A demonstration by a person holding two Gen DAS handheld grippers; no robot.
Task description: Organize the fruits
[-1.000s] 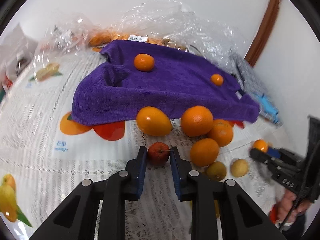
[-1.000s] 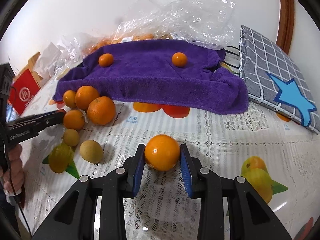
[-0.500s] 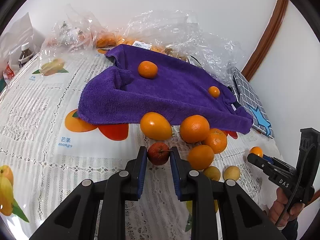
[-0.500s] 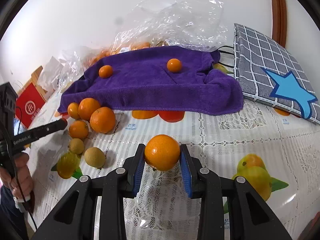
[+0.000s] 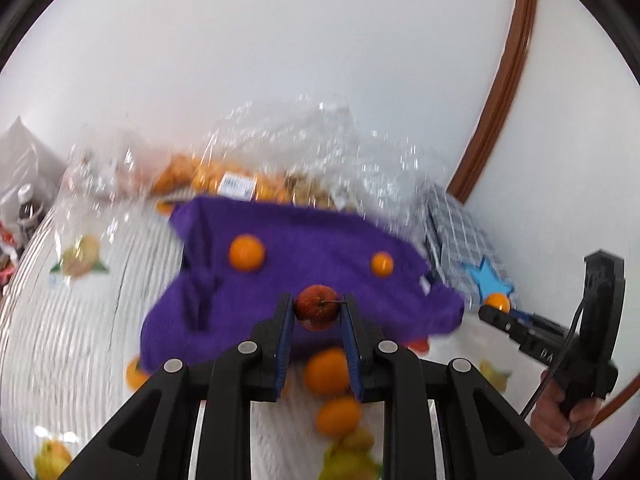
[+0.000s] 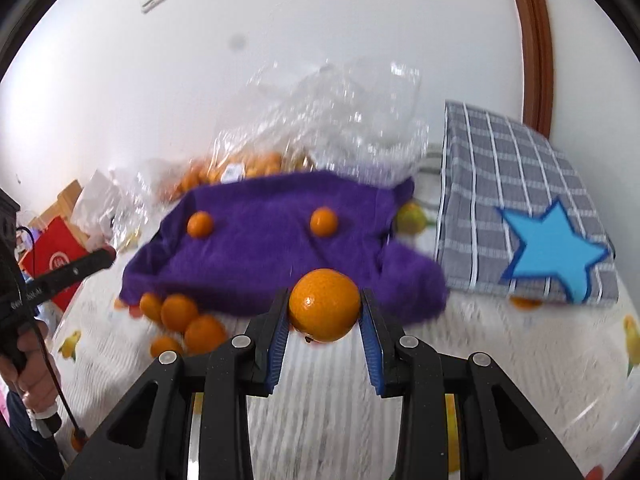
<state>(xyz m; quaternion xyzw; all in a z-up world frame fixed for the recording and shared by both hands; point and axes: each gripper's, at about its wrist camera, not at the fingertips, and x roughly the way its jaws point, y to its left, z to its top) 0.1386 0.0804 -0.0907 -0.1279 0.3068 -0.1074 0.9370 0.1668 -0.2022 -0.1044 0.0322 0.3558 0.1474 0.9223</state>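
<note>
You have lifted both fruits off the counter [image 6: 500,360]: your left gripper [image 5: 316,312] grips the small red fruit [image 5: 317,307], your right gripper [image 6: 325,314] the round orange [image 6: 325,310], both bound for the purple towel [image 5: 320,280].

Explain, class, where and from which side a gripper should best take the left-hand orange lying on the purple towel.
Probably across its widest middle, coming from above. The orange is round, so opposite sides suit the pads. It lies alone on the purple towel, apart from the other orange, leaving both flanks free.
</note>
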